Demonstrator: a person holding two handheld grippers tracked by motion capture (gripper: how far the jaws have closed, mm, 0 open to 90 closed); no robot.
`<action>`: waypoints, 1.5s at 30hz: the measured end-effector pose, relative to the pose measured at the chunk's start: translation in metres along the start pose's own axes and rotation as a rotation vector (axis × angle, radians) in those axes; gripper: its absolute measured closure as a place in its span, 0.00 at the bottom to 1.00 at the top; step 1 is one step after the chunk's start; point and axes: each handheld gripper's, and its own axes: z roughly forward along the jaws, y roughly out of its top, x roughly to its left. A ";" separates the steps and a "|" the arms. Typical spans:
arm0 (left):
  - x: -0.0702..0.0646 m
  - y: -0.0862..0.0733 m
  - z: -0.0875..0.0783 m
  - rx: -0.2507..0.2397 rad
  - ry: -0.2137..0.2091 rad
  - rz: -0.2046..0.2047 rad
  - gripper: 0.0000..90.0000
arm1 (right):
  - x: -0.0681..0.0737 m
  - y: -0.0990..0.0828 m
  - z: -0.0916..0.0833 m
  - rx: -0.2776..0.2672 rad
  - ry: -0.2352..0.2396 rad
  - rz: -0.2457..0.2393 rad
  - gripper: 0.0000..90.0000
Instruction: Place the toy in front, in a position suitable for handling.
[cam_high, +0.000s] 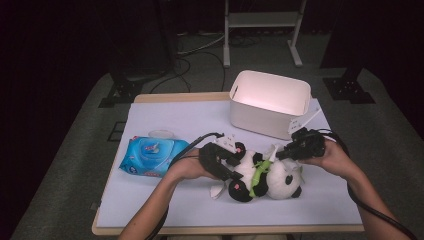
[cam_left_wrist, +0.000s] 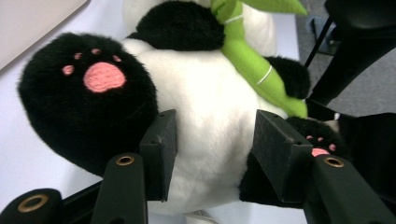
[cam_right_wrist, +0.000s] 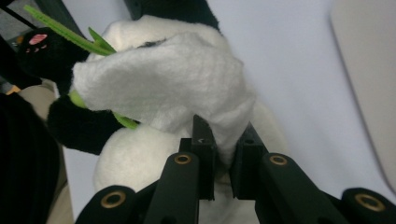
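Clamping the panda plush (cam_high: 270, 175), left tool (cam_left_wrist: 212, 149) pinches its belly, right tool (cam_right_wrist: 223, 156) its white fabric.

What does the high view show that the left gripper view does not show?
High view alone: the white bin at the back, the blue wipes pack to the left, and both hands with the left gripper and right gripper.

Left gripper view alone: the pink paw pad up close, and black jaws pressing the toy's white belly.

Both: the plush panda with its green bamboo on the white table.
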 end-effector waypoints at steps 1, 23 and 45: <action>-0.001 0.000 -0.002 -0.005 -0.003 0.001 0.54 | 0.001 -0.001 0.000 -0.002 0.002 -0.004 0.91; -0.007 0.023 -0.042 -0.064 0.043 0.031 0.50 | 0.036 -0.011 -0.001 -0.012 -0.019 -0.070 0.92; 0.022 0.020 -0.009 -0.016 0.041 -0.034 0.62 | 0.032 -0.018 -0.003 -0.063 -0.011 -0.039 0.92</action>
